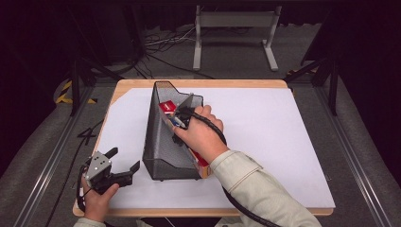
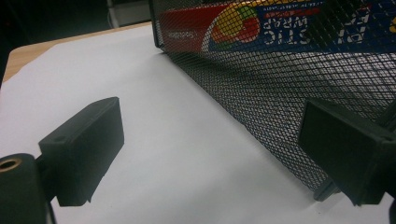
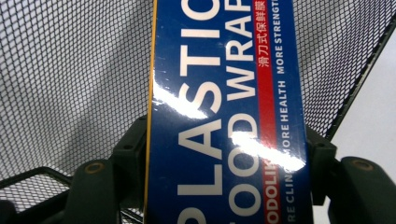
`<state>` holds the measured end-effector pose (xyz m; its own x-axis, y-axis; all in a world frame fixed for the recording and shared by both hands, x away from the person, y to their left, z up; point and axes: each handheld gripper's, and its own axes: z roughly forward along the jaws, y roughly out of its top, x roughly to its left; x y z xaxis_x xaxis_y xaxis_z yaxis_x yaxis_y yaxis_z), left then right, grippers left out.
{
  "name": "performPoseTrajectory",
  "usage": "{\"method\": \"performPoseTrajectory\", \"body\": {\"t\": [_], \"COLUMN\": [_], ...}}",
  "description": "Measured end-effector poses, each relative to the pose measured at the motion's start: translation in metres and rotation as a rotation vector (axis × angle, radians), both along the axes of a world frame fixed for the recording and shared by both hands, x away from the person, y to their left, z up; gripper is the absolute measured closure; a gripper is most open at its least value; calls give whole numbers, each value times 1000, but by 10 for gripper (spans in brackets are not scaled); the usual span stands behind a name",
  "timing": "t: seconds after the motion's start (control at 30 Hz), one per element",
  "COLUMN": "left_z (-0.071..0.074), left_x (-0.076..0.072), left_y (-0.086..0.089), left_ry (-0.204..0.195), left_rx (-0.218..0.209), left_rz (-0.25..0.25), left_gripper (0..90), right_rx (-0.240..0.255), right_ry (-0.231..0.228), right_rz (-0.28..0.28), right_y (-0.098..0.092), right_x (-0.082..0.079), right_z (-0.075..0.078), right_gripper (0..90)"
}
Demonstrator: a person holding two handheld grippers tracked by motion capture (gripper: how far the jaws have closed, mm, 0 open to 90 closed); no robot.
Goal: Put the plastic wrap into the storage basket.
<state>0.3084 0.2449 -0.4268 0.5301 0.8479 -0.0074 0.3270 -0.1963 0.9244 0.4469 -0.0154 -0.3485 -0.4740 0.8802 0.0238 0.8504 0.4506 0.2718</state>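
Left gripper (image 1: 124, 164) hangs w/ jaws apart, nothing in them, just beside the mesh file rack (image 1: 158, 142) near the front table edge. Right gripper (image 3: 224, 158) clamps the plastic wrap box (image 3: 224, 93) inside the rack. Risk: the grip looks light, so the box could slip or tip the unsteadied rack.

The food wrap box (image 1: 166, 108) lies inside the mesh holder (image 1: 158, 137) at frame centre on the worktop (image 1: 265, 137); left tool (image 1: 124, 166) sits lower left

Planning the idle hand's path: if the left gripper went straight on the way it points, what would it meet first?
Probably the black mesh file holder: the left gripper, jaws open, points at its lower side wall, with bare white sheet between.
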Motion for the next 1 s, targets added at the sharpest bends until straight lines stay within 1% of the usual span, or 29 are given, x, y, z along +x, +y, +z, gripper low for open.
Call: {"method": "performPoseTrajectory", "body": {"t": [0.03,0.2,0.27,0.37,0.53,0.57,0.63,0.73,0.8,0.9,0.93,0.97,1.0], "left_z": [0,0,0,-1,-1,-1,-1,-1,-1,-1,-1,-1,-1], "left_x": [0,0,0,0,1,1,1,1,1,1,1,1,1], "left_y": [0,-1,-1,-1,-1,-1,-1,-2,-2,-1,-1,-1,-1], "left_ry": [0,4,4,5,6,5,6,7,7,6,4,4,4], "left_rx": [1,6,6,5,5,6,4,8,9,8,5,5,4], "left_rz": [-1,-1,0,0,-2,-3,-4,-5,-4,-3,-2,-2,-2], "left_gripper": [81,81,81,81,81,81,81,81,81,81,81,81,81], "right_rx": [-10,-29,-41,-47,-10,-3,11,12,35,46,49,49,52], "right_ry": [-5,-18,-19,-20,-31,-37,-65,-101,-135,-159,-174,-174,-185], "right_rz": [12,20,27,33,33,33,31,45,49,46,47,47,49], "right_y": [0,0,1,1,0,-1,-3,-6,-9,-12,-13,-13,-15], "right_x": [0,-1,-2,-2,-3,-3,-4,-5,-5,-6,-6,-6,-7], "right_z": [0,-1,-3,-3,-1,0,1,4,7,13,15,15,18], "right_gripper": [356,339,322,314,269,261,223,203,172,155,155,155,155]}}
